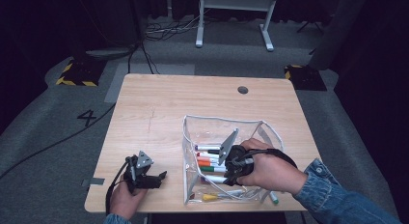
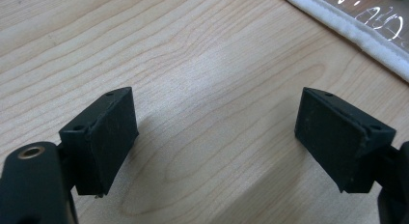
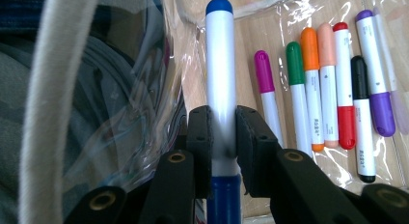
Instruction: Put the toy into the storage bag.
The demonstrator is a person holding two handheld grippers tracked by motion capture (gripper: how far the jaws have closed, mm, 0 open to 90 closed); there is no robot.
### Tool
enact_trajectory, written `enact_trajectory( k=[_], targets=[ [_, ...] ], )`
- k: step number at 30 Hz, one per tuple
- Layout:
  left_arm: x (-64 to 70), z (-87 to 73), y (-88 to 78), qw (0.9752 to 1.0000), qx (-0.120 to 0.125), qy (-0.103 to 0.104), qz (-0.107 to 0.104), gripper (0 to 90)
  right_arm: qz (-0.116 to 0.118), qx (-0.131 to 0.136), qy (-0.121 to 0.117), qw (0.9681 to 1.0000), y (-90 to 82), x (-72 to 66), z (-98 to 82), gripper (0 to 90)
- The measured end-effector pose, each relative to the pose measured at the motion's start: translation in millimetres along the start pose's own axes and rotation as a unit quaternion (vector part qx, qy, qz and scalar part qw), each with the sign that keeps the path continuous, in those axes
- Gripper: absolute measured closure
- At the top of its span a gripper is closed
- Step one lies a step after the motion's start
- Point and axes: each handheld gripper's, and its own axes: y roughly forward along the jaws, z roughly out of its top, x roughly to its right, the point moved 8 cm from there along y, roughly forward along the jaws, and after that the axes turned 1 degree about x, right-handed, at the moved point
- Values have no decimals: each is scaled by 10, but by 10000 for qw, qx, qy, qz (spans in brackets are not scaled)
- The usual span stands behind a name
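While the printing on the marker barrels in the right gripper view is too small and sideways to read for sure, the one bit of writing you can make out is a large "4" (image 1: 88, 118) on the grey floor to the left of the table (image 1: 159, 108) in the high view.

Your right hand (image 1: 270, 173) comes in from the lower right, its denim sleeve (image 1: 337, 197) over the table's near corner, and it reaches into the open clear pouch (image 1: 193, 132). Your right gripper (image 3: 223, 132) is clamped on a blue-capped marker (image 3: 220, 60): both pads press the white barrel, with the blue cap pointing away from the camera and the blue end down between the jaws. That marker sits inside the pouch, above the clear plastic, beside a row of markers lying flat on the pouch's bottom: magenta (image 3: 265, 89), green (image 3: 296, 89), orange (image 3: 311, 79), peach (image 3: 328, 79), red (image 3: 342, 84), black (image 3: 361, 113) and purple (image 3: 375, 69).

Your left hand (image 1: 126, 197) rests at the table's near left edge, well apart from the pouch. Your left gripper (image 2: 214, 137) hangs low over bare wood with its jaws spread wide and nothing between them; the pouch's white hem (image 2: 357, 33) crosses the top right corner of its view.
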Motion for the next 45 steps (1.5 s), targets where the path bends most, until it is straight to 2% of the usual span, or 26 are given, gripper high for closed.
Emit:
enact_trajectory(
  k=[8, 12, 16, 19, 21, 25, 28, 34, 38, 41, 42, 44, 45],
  targets=[
    [0, 0, 0, 10000, 2, 1, 0, 151, 91, -489, -142, 9987, 117, 7, 3, 769],
    [-1, 1, 0, 10000, 3, 1, 3, 151, 103, -650, -170, 9977, 146, 9, -14, 769],
    [0, 0, 0, 10000, 0, 0, 0, 151, 52, -650, -219, 9976, 125, 25, 10, 769],
    [-1, 1, -1, 10000, -1, 3, 5, 151, 65, -756, -229, 9969, 133, 40, 11, 769],
    [-1, 0, 0, 10000, 0, 3, 1, 151, -12, -807, -278, 9963, 137, 66, 23, 769],
    [-1, 0, -1, 10000, -1, 4, 6, 151, -10, -775, -340, 9964, 138, 99, 76, 769],
    [-2, 1, -1, 10000, 4, 12, 10, 151, -2, -810, -387, 9960, 186, 129, 84, 769],
    [-5, -1, -4, 10000, -2, 39, 14, 151, 142, -990, -454, 9939, 332, 98, 30, 769],
    [-5, -1, -4, 10000, -2, 38, 15, 151, 237, -1047, -362, 9936, 420, 97, -7, 769],
    [-5, -1, -4, 10000, -3, 38, 15, 151, 250, -933, -273, 9949, 468, 119, -15, 765],
    [-5, -1, -4, 10000, -3, 38, 14, 151, 277, -904, -240, 9952, 475, 123, -18, 730],
    [-5, -1, -4, 10000, -2, 38, 14, 151, 258, -831, -173, 9961, 485, 140, -26, 578],
    [-5, -1, -4, 10000, -2, 37, 14, 151, 217, -699, -106, 9973, 479, 149, -10, 550]
  ],
)
